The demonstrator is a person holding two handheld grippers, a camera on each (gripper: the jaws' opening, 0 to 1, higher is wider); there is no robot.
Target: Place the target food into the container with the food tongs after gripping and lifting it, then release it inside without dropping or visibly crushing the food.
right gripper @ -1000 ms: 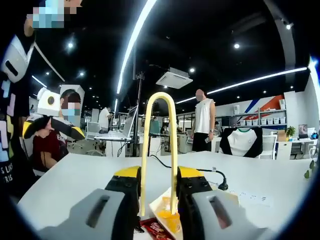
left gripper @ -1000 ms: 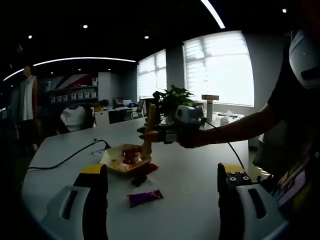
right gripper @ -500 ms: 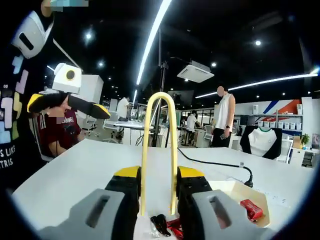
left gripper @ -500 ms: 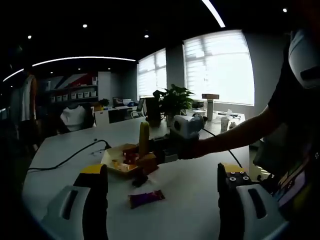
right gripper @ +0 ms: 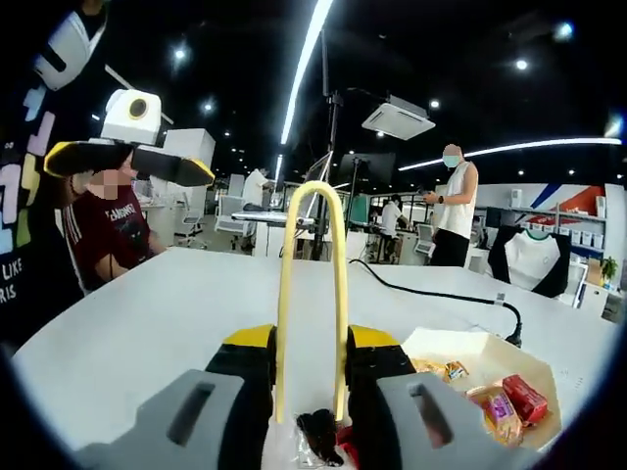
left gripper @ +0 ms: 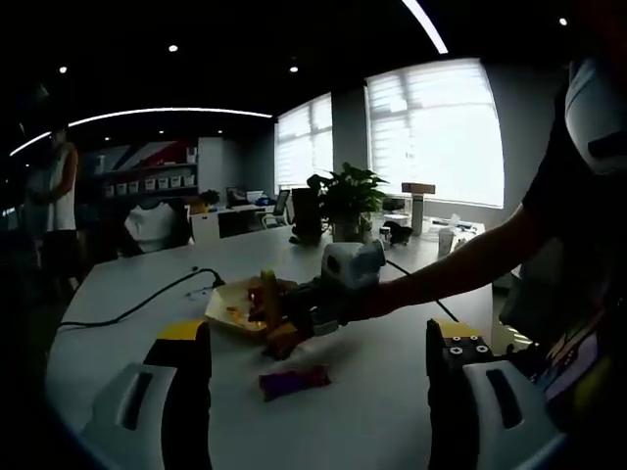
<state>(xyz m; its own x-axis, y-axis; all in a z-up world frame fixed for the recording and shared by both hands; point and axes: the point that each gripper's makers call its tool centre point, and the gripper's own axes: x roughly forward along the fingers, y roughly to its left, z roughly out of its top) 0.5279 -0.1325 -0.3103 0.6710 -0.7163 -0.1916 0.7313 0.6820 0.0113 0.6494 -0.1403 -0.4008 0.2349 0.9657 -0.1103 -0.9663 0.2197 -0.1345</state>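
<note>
My right gripper [right gripper: 312, 338] is shut on the yellow food tongs [right gripper: 312, 255], whose loop rises between its jaws. At the tongs' lower ends lies a small dark food piece [right gripper: 318, 434] on a clear wrapper, with something red beside it; I cannot tell whether the tongs pinch it. The shallow cream tray [right gripper: 460, 345] sits to the right and holds a red packet [right gripper: 527, 397] and other snacks. In the left gripper view, the right gripper [left gripper: 328, 299] reaches down with the tongs [left gripper: 267, 294] just in front of the tray [left gripper: 227, 308]. My left gripper [left gripper: 315, 335] is open, holding nothing.
A purple wrapped snack [left gripper: 294, 380] lies on the white table [left gripper: 392, 392] nearer to me. A black cable [left gripper: 137, 305] runs across the table's left part. The left gripper [right gripper: 127, 162] hovers at upper left in the right gripper view. A potted plant [left gripper: 345, 196] stands at the back.
The right gripper has come down and toward me with the tongs, from over the tray to the table just in front of it, above the dark piece. The left gripper stays open.
</note>
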